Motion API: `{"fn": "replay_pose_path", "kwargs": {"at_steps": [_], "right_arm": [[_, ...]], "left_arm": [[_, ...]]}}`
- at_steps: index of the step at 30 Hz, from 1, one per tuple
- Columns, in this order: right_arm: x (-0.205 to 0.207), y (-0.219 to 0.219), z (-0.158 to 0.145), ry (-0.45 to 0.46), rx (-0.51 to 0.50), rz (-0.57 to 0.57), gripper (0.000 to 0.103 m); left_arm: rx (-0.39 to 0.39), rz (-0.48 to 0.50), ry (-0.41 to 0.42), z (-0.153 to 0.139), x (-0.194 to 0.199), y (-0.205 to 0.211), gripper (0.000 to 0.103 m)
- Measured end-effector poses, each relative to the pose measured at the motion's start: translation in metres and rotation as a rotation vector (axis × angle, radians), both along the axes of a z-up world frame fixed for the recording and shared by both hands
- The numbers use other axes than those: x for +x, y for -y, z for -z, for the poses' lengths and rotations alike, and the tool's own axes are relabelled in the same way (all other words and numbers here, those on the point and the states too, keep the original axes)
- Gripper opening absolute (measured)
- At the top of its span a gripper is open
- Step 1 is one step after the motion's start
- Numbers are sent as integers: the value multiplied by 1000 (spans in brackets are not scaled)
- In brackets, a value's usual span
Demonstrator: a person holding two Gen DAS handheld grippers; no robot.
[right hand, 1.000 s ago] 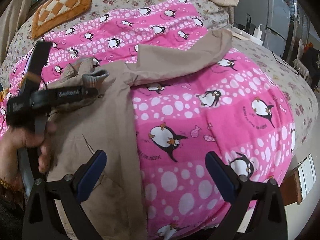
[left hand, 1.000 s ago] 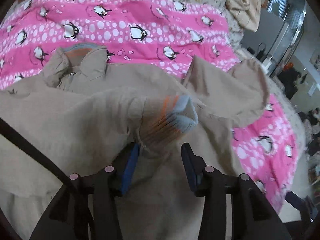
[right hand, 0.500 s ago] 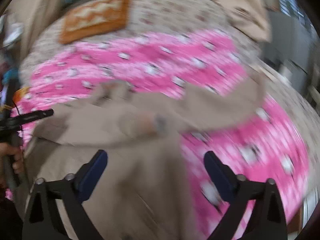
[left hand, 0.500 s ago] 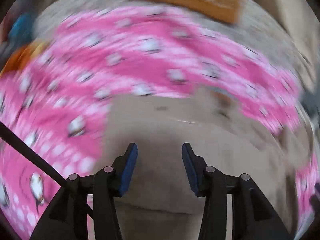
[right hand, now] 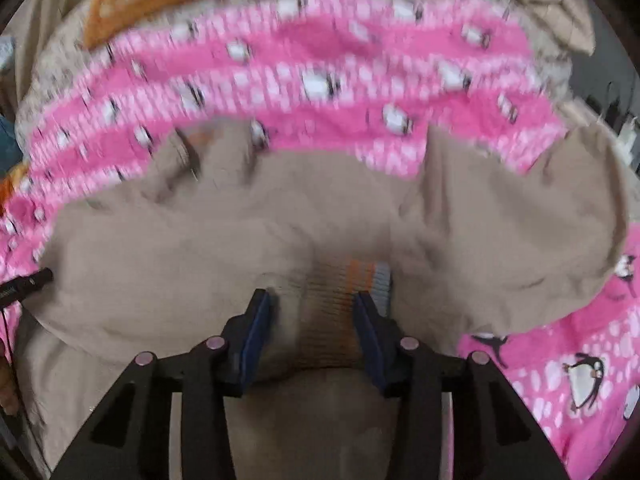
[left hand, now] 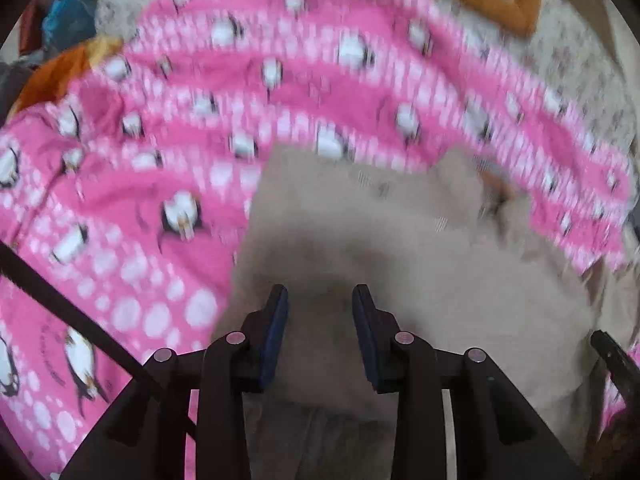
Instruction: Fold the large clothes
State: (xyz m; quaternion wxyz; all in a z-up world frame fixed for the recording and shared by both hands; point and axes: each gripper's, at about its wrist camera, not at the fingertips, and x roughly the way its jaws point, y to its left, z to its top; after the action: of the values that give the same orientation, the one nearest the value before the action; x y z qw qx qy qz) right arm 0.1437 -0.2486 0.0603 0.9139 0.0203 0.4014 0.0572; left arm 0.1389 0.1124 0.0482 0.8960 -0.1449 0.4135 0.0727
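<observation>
the jacket (right hand: 208,264) is spread on the bed's pink blanket (right hand: 320,40), mid sleeve-fold. its striped cuff (right hand: 340,312) is pinched by the right tongs (right hand: 316,316); the left tongs (left hand: 320,312) are held apart over the cloth, gripping nothing. next, the cuff likely needs laying flat across the body.

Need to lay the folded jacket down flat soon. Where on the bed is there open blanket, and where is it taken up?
Bare pink penguin blanket lies left of the beige jacket in the left wrist view, and lower right beyond the sleeve in the right wrist view. The middle is crowded: the jacket fills it, its striped cuff between the right gripper fingers.
</observation>
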Motion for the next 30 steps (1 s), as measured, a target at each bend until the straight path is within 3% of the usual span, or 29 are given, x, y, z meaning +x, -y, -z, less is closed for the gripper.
{"fn": "replay_pose_path", "kwargs": {"at_steps": [2,3,5,7,9,12,14,15,16,18,19,21,23,25,28,30], "right_arm": [[3,-12,-7,60,-10,-39,46],[7,-13,-2,44,-15,-50,46],[27,-12,23,-67,-18,-32,47],[40,-7,48,-168,-28,2,49],[39,-7,46,-135,-36,-15,52],[36,-12,46,-132,-53,-57,67],[35,-15,47,-138,-36,-118,87],[28,-18,49,-138,-38,-131,89],[27,-18,47,-134,-42,-134,89],[23,-11,32,-85,-27,-107,76],[20,-1,17,-31,-9,-76,62],[11,31,-18,106,17,-5,62],[6,76,-50,216,-38,122,78],[10,124,-69,267,-107,273,84],[33,218,-86,230,-219,492,84],[51,268,-87,170,-202,564,84]], "left_arm": [[39,-14,83,-14,0,1,16],[60,-11,89,-14,5,2,17],[47,30,9,1,21,7,17],[14,46,-146,34,37,8,17],[66,53,-126,37,36,15,21],[102,94,-137,37,37,25,35],[102,105,-132,39,37,26,40],[92,107,-130,39,37,25,42],[74,108,-128,39,37,24,44],[18,108,-122,38,34,19,45],[-1,106,-121,36,30,18,45],[-65,102,-110,26,19,17,45],[-109,114,-80,16,7,19,45],[-113,115,-51,7,2,21,45],[-67,103,-27,-1,5,24,45],[-64,78,-35,0,8,22,45]]}}
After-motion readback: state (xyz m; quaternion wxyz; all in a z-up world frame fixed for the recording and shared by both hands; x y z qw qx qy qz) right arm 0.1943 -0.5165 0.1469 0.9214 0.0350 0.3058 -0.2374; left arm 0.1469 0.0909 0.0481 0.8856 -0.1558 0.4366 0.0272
